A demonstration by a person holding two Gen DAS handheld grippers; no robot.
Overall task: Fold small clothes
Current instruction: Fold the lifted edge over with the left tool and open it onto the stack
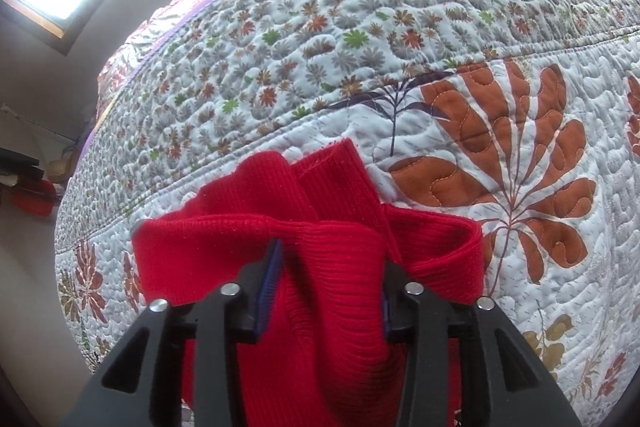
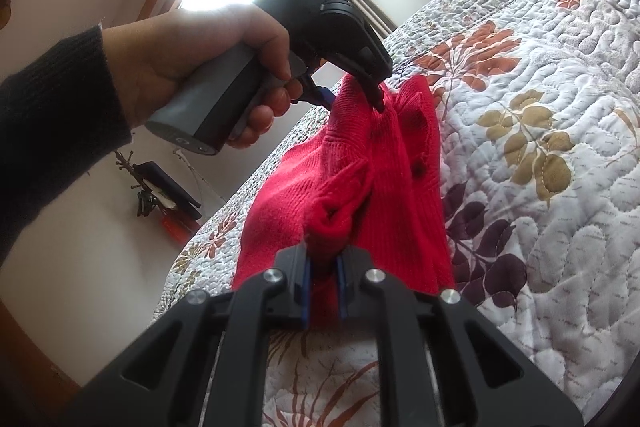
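Your left gripper point(image 1: 328, 267) is pinching a bunched fold of the red knit sweater point(image 1: 340, 327), with ribbed edges spilling either side of its fingers. Your right gripper point(image 2: 323, 269) is clamping another bunch, with the garment hanging between both above the quilt point(image 2: 540, 187). Such thick gathers may be slipping free, dropping the sweater crooked.

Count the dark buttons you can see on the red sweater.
2 on the red sweater, both on the panel facing the quilt: one high, near the left gripper, one lower. Folds may hide more.
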